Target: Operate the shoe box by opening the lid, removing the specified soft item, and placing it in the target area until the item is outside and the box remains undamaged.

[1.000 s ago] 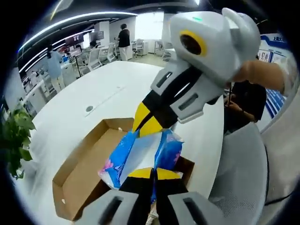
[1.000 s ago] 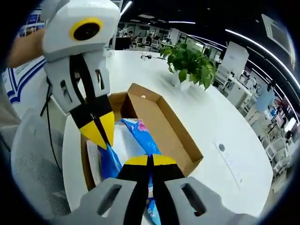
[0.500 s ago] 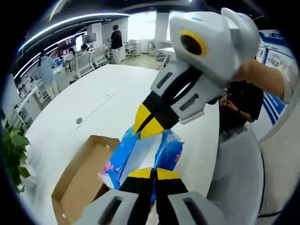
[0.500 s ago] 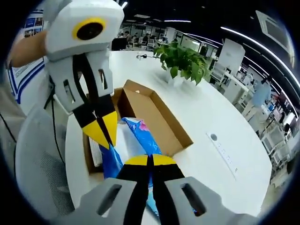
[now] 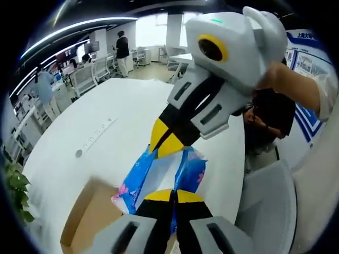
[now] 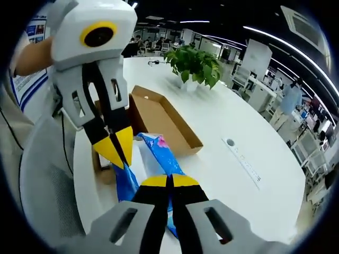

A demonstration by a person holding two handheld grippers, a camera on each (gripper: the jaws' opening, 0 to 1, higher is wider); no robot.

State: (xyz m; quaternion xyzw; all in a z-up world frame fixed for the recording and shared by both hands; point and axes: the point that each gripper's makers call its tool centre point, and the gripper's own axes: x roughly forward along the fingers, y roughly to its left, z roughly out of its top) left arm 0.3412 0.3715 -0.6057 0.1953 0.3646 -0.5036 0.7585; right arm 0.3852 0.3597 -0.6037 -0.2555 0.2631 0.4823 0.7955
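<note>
In the left gripper view, the left gripper (image 5: 173, 194) was pinched tight on the blue soft pack (image 5: 159, 177), and the right gripper (image 5: 165, 150) pinched the same pack at its 12 o'clock edge, above the white table (image 5: 116, 116); the brown box (image 5: 90, 214) lay open down at 8 o'clock, and what was in it could not be seen. In the right gripper view, the right gripper (image 6: 168, 182) squeezed the pack (image 6: 159, 153) and the left gripper (image 6: 121, 153) squeezed it at 10 o'clock, with the open box (image 6: 159, 119) past the pack toward 12 o'clock and a green plant (image 6: 195, 63) farther back.

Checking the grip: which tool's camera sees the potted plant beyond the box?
The right tool: its view has the leafy plant standing past the open box.
</note>
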